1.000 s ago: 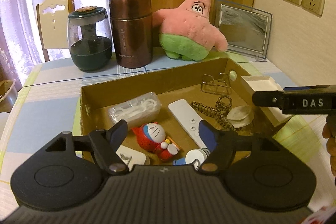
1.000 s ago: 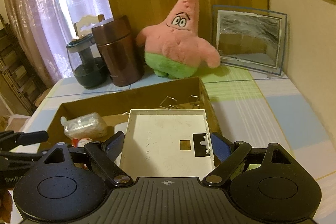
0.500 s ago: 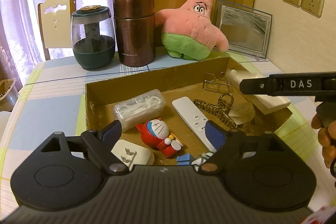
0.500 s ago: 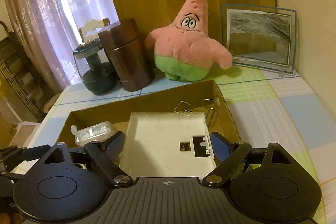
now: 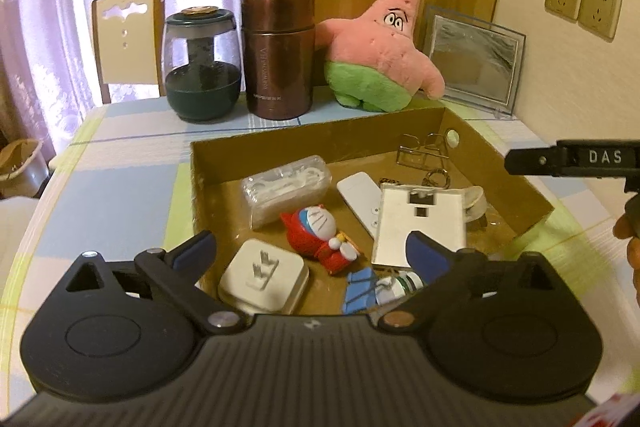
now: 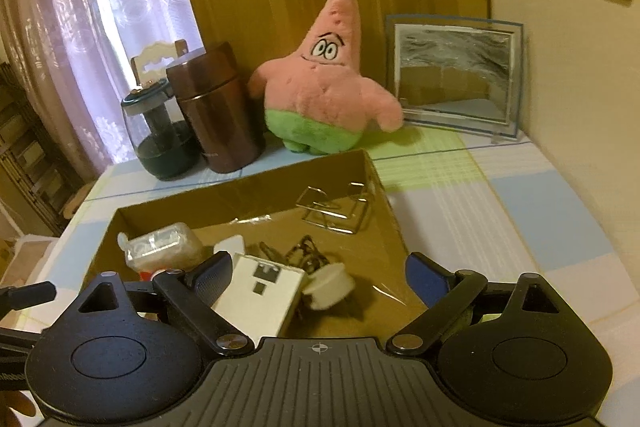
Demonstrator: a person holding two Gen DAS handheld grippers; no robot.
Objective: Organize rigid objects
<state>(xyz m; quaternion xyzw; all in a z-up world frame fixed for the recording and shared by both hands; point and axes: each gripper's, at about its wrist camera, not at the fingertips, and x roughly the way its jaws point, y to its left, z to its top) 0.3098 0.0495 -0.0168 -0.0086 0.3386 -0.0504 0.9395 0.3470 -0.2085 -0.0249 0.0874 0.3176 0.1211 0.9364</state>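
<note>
The flat white rectangular plastic tray [image 5: 420, 223], which half a second ago was sitting between the right gripper [image 6: 318, 273] fingers, is now lying face-down in the shallow brown cardboard box [image 5: 320, 137], at lower centre of the left view, resting partly on the slim white remote [image 5: 360, 195]. Both pairs of fingers are opening and holding nothing; the left gripper [image 5: 310, 251] is hovering over the white plug adapter [image 5: 264, 277]. One more rigid item is looking stowed. The tray is showing a matte back with small square cutouts, slightly tilted.
</note>
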